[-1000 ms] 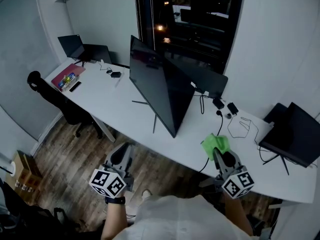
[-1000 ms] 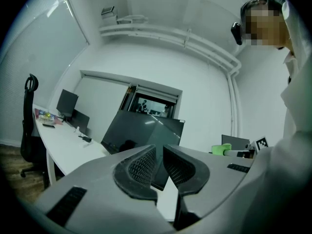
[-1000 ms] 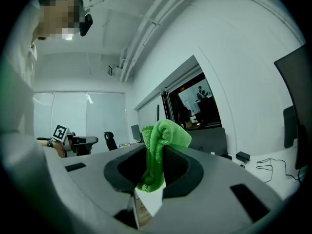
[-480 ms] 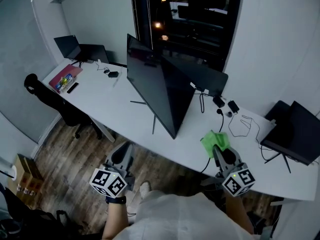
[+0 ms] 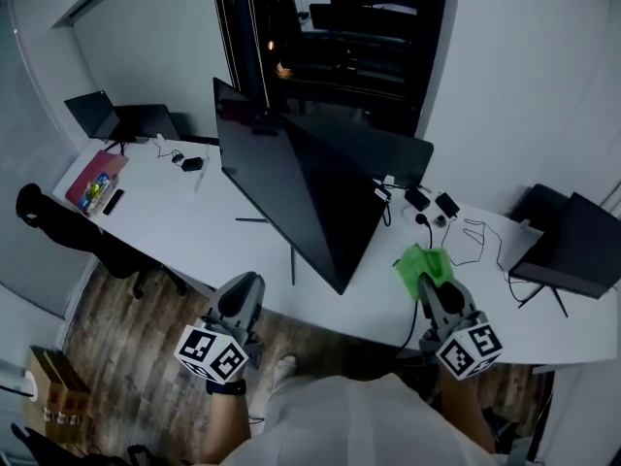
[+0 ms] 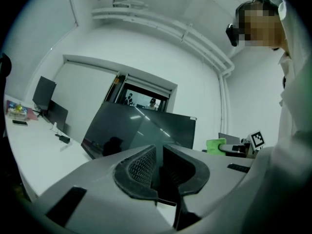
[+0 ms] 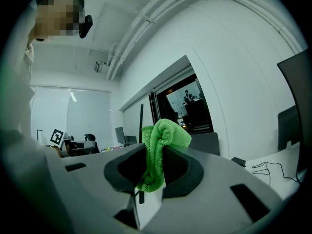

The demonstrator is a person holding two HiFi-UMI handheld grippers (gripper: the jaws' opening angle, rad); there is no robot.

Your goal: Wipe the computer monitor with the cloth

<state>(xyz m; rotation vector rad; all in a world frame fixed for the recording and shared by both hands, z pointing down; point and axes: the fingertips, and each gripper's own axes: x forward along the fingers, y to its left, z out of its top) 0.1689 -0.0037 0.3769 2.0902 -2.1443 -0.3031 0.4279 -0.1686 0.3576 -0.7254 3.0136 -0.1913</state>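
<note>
**Cloth gripped, monitor not yet touched**

The green cloth point(image 7: 163, 140) is bunched and pinched between the jaws of the right gripper point(image 7: 155, 172), which are closed onto it. A soft fold spills out above the tips and a tail hangs below. In the head view the cloth point(image 5: 419, 266) hangs over the white desk point(image 5: 194, 231), just right of the large monitor's point(image 5: 301, 202) lower corner and clear of the screen. The left gripper point(image 6: 158, 167) has its jaws drawn together with only a thin slit between them and nothing in it. It hovers off the desk's front edge, below and left of the monitor.

The cloth looks like light, limp microfibre that will fold and drag rather than push. The present hold, around a gathered wad with a pad left proud of the jaws, seems right for wiping. The monitor is probably the delicate part: a thin, glossy panel on slim legs, likely to rock or mark under hard pressure. I would use light strokes and perhaps steady its edge with the free gripper.

I count one cloth and two grippers. There is one large monitor, a second screen close behind it, and another dark one well to its right. Two small dark screens stand far to its left, though I cannot tell if they are laptops or monitors.
</note>
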